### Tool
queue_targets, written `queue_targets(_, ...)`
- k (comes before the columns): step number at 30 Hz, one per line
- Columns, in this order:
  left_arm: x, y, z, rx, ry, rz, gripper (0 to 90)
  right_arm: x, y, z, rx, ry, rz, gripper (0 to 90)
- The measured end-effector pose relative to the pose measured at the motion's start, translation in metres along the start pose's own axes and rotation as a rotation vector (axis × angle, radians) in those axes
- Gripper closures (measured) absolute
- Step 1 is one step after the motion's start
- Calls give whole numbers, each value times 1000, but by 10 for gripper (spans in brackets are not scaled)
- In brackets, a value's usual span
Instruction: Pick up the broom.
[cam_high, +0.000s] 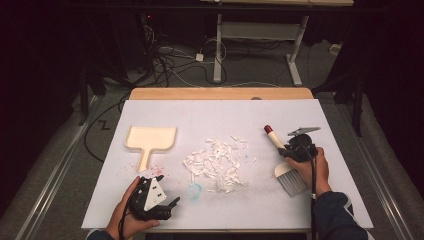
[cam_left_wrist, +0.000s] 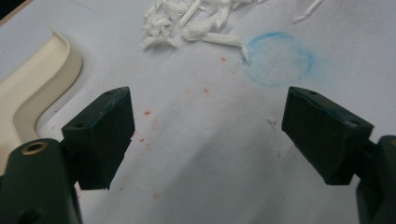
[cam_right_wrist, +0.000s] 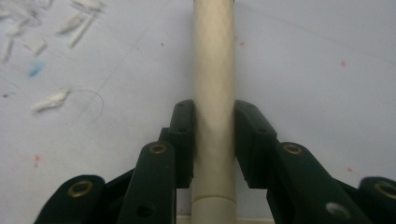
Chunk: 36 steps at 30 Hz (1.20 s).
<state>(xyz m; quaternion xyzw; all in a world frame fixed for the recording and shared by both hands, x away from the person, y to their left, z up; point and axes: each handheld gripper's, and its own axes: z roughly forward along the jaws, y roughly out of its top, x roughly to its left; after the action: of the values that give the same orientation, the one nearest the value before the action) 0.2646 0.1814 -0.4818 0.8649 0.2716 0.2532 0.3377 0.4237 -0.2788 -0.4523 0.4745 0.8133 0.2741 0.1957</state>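
Clamping cream red-tipped plastic brush (cam_high: 282, 157), right gripper (cam_high: 295, 150); white paper scraps (cam_high: 217, 160) at 9 o'clock; left gripper (cam_high: 167, 207) wide, empty.

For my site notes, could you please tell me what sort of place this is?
Probably a lab or recording workspace, not a home: a covered work table in a dark room, loose cables on the floor behind it, and a desk frame beyond.
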Motion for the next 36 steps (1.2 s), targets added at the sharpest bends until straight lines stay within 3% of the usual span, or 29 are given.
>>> queue_targets(2, 0, 0, 0, 0, -1, -2, 163, -1, 0, -4, -29, 9, 4, 715)
queue_targets(3, 0, 0, 0, 0, 1, -4, 163, -4, -1, -13, -75, 29, 4, 715)
queue_targets(4, 0, 0, 0, -1, 3, -5, 163, -4, -1, -13, -75, 29, 4, 715)
queue_targets(6, 0, 1, -1, -3, 1, -9, 163, -6, -3, -28, -139, 42, -2, 715)
queue_targets(7, 0, 1, -1, -8, 0, -15, 163, -6, -3, -28, -139, 42, -2, 715)
queue_targets(8, 1, 2, -2, -18, -6, -31, 163, -6, -5, -39, -181, 40, -9, 715)
queue_targets(9, 1, 2, -2, -18, -6, -31, 163, -6, -5, -39, -181, 40, -9, 715)
queue_targets(10, 1, 3, -4, -29, -12, -46, 164, -4, -7, -50, -227, 50, -18, 716)
queue_targets(12, 1, 4, -4, -37, -18, -55, 164, -3, -9, -55, -241, 50, -27, 716)
queue_targets(13, 1, 5, -5, -47, -20, -55, 163, -1, -13, -66, -283, 48, -34, 717)
queue_targets(14, 0, 9, -6, -53, -29, -74, 163, -1, -14, -70, -296, 50, -40, 718)
queue_targets(18, -2, 16, -8, -81, -40, -85, 163, 2, -18, -84, -336, 61, -53, 718)
queue_targets(20, -5, 23, -9, -98, -70, -114, 163, 6, -20, -95, -364, 58, -57, 718)
queue_targets(21, -9, 33, -8, -117, -97, -115, 163, 9, -20, -99, -376, 60, -56, 718)
queue_targets(23, -12, 38, -7, -125, -106, -107, 163, 11, -19, -103, -393, 57, -52, 718)
queue_targets(24, -18, 50, -5, -147, -136, -97, 163, 18, -15, -108, -399, 72, -63, 718)
queue_targets(26, -22, 56, -2, -154, -150, -92, 163, 26, -12, -113, -411, 69, -73, 718)
queue_targets(28, -31, 76, 6, -177, -207, -88, 165, 33, -10, -116, -428, 73, -83, 718)
queue_targets(30, -34, 84, 9, -185, -223, -83, 168, 40, -6, -119, -428, 87, -96, 717)
queue_targets(32, -50, 110, 19, -222, -272, -52, 169, 49, -4, -122, -455, 86, -99, 718)
queue_targets(33, -50, 110, 19, -222, -272, -52, 171, 49, -4, -122, -455, 86, -99, 718)
queue_targets(34, -61, 127, 26, -243, -308, -36, 176, 58, -1, -124, -459, 96, -118, 717)
queue_targets(36, -72, 142, 33, -264, -342, -30, 177, 67, 1, -126, -464, 101, -138, 717)
